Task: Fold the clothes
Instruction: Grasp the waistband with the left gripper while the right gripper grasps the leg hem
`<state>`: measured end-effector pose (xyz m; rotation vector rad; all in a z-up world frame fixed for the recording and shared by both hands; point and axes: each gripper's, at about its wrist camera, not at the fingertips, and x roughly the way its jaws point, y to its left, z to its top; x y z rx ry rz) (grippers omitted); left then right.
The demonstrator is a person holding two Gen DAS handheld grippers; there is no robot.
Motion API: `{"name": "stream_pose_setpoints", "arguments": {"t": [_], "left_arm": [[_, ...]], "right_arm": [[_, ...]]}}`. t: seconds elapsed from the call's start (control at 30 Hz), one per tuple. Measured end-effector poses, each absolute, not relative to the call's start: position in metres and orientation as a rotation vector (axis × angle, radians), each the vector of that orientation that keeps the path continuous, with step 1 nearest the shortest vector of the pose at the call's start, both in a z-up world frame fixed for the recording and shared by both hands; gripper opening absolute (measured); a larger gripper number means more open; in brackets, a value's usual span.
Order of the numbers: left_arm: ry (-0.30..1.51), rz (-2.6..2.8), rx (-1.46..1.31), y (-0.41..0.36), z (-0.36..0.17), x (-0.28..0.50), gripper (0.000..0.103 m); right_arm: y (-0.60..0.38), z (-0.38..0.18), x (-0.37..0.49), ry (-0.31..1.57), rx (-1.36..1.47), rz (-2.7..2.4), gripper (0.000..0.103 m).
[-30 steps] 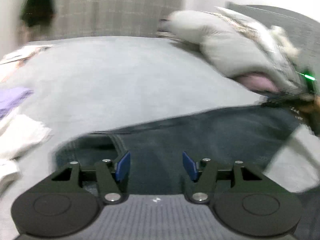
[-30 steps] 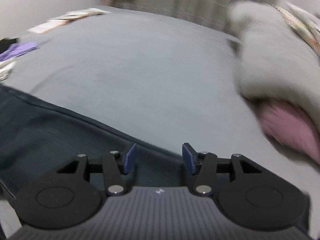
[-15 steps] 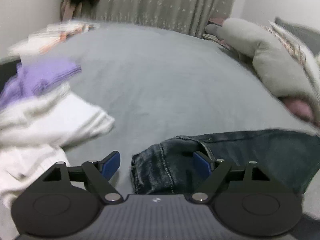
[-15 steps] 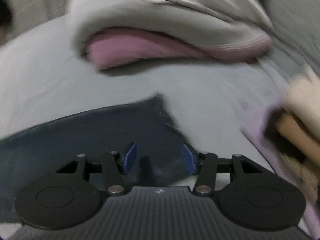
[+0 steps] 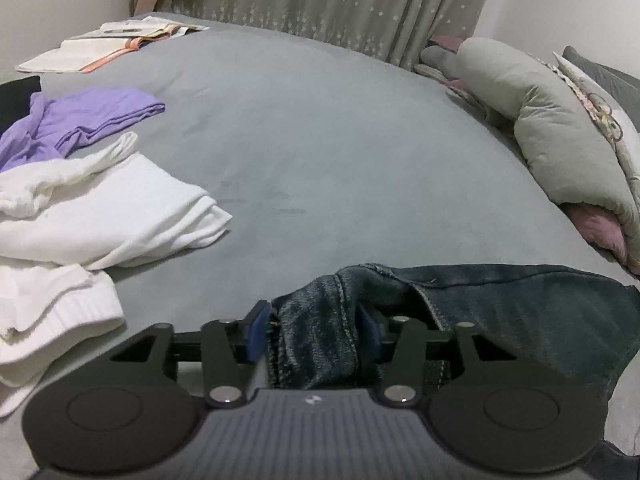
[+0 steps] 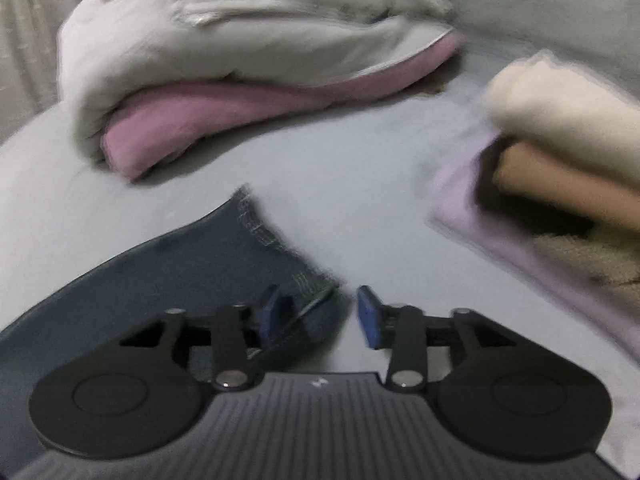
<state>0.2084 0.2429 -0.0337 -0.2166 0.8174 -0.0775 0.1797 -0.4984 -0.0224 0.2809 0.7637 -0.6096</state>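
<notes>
Dark blue jeans [image 5: 500, 304] lie along the near edge of the grey bed. In the left wrist view my left gripper [image 5: 312, 330] has its blue pads on either side of a bunched end of the jeans; the denim fills the gap. In the right wrist view the other end of the jeans [image 6: 224, 256], a stitched hem, lies in front of my right gripper [image 6: 320, 312]. Its jaws stand apart, with the hem corner at the left pad and bare sheet between the pads.
White garments [image 5: 100, 220] and a purple one [image 5: 80, 120] lie at the left of the bed [image 5: 320, 140], flat folded items [image 5: 100, 46] at the far corner. A grey-and-pink duvet [image 6: 240, 60] is heaped on the right. Stacked cream, tan and lilac clothes [image 6: 560, 160] lie beside my right gripper.
My left gripper has swung left to the bunched end of the jeans and narrowed around it. My right gripper has swung right along the jeans to the hem end.
</notes>
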Motion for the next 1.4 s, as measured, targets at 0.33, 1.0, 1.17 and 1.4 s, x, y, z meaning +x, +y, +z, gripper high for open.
{"name": "stream_pose_setpoints", "arguments": {"t": [0.33, 1.0, 1.17, 1.4], "left_arm": [[0.671, 0.002, -0.118, 0.226, -0.014, 0.196, 0.031], [0.725, -0.064, -0.181, 0.158, 0.014, 0.143, 0.062], [0.763, -0.289, -0.278, 0.099, -0.006, 0.136, 0.062], [0.826, -0.509, -0.228, 0.055, -0.040, 0.129, 0.062]], "right_arm": [[-0.473, -0.012, 0.185, 0.640, 0.201, -0.477, 0.006], [-0.362, -0.008, 0.175, 0.520, -0.105, -0.375, 0.066], [-0.273, -0.012, 0.193, 0.593, -0.073, 0.024, 0.063], [-0.211, -0.037, 0.215, 0.653, -0.090, 0.222, 0.051]]}}
